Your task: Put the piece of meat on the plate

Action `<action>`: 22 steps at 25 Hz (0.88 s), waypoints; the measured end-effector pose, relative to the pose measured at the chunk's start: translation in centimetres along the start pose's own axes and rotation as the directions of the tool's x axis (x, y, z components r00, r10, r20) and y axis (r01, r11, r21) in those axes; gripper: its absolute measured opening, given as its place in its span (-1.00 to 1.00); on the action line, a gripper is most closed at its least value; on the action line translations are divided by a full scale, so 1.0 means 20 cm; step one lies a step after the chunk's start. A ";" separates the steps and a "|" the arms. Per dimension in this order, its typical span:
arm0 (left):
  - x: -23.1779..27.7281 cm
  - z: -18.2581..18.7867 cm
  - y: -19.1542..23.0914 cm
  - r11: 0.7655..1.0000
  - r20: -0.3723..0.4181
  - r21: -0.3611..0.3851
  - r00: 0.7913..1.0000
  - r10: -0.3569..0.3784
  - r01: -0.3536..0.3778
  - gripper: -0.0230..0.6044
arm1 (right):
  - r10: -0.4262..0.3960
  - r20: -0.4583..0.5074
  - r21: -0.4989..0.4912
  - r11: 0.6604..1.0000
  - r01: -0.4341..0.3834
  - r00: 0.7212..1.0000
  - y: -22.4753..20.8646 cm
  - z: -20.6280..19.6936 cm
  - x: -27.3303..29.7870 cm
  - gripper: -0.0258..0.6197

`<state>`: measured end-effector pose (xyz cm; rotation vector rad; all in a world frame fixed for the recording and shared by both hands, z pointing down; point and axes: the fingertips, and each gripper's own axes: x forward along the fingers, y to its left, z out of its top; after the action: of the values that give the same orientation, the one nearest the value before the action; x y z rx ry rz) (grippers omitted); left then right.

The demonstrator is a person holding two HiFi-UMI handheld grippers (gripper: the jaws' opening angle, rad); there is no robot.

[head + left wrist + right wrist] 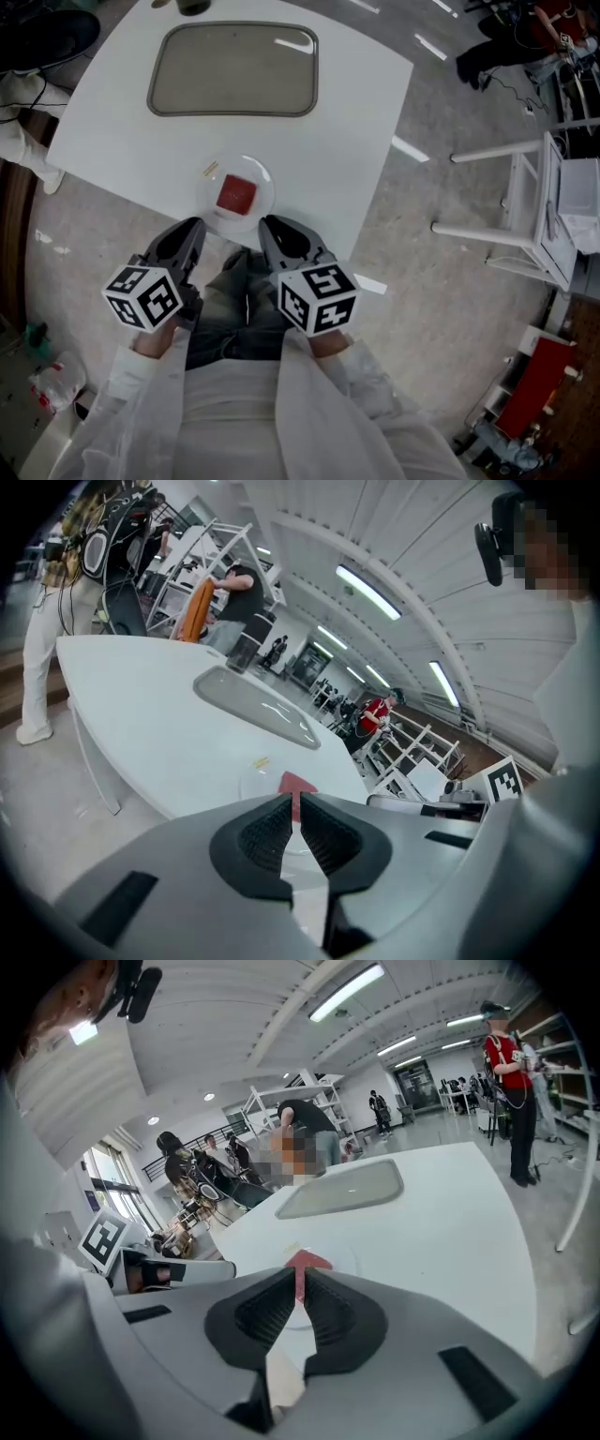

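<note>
The piece of meat (236, 193), a red square slab, lies on a clear round plate (261, 178) near the front edge of the white table (356, 103). Both grippers hang below that edge, over my lap, pointing at the plate. My left gripper (195, 225) is shut and empty, a little short of the plate's left side. My right gripper (266, 223) is also shut and empty, just short of its right side. In the left gripper view the meat (298, 782) shows past the closed left gripper (296, 799). In the right gripper view the meat (307, 1260) peeks above the closed right gripper (300, 1274).
A grey tray (234, 67) lies at the table's far side, with a dark cup (192, 6) beyond it. A small yellowish scrap (211, 170) sits left of the plate. A white rack (525, 206) stands on the floor to the right. People stand in the background.
</note>
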<state>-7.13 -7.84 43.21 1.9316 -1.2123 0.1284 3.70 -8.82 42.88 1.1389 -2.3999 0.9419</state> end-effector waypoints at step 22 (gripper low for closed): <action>0.14 -0.08 0.24 0.993 -0.132 -0.087 0.989 0.063 -0.075 -0.66 | -0.096 -0.121 0.127 0.986 0.111 0.988 -0.20 -0.17 0.17 -0.59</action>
<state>-8.90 -9.55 48.41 1.7753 -1.1787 0.2268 4.66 -10.24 48.93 1.2093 -2.1935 1.1159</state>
